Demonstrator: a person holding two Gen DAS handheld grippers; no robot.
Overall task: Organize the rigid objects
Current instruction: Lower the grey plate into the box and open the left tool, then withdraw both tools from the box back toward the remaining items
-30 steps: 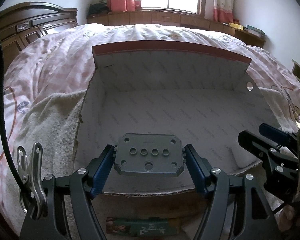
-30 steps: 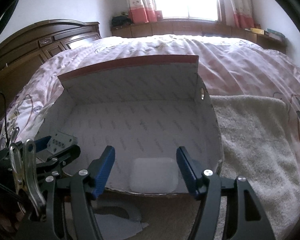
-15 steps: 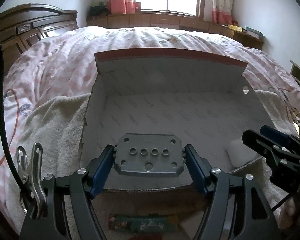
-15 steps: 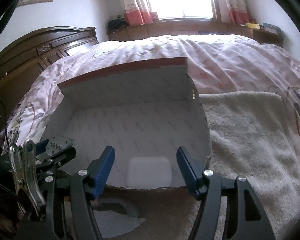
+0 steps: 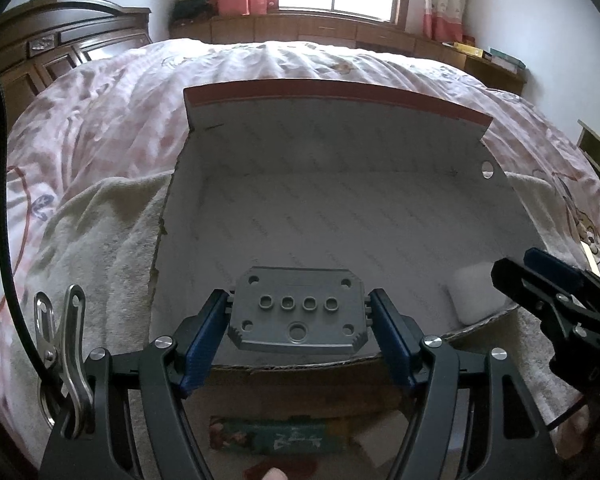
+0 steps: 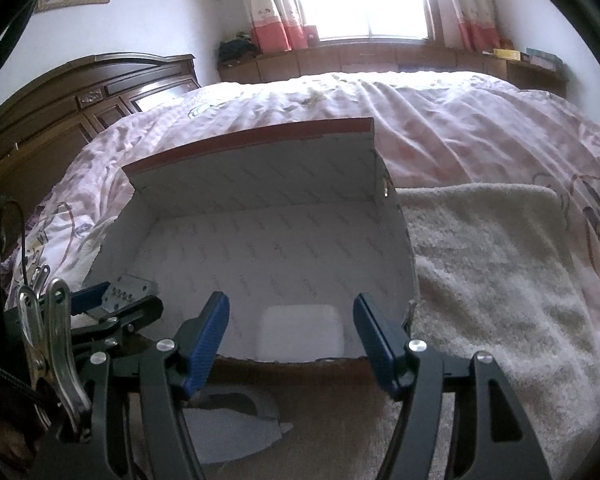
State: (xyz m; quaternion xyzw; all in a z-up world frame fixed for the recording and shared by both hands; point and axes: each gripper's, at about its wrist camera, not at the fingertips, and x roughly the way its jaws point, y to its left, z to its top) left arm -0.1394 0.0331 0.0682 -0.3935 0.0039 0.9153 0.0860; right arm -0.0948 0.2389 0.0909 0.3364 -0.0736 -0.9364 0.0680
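Grey plastic plate (octagonal, drilled with round holes) sits clamped between the blue ribbed pads of the left gripper, above the near edge of the box. The right gripper stands released; a white, smooth, rounded block lies inside the box beyond its fingertips, touching neither. The box, white-lined cardboard, rests on a nubby towel.

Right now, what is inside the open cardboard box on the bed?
Inside the box a white block lies at the near right corner. The left gripper holds a grey plate over the near edge. The floor directly under the plate is hidden.
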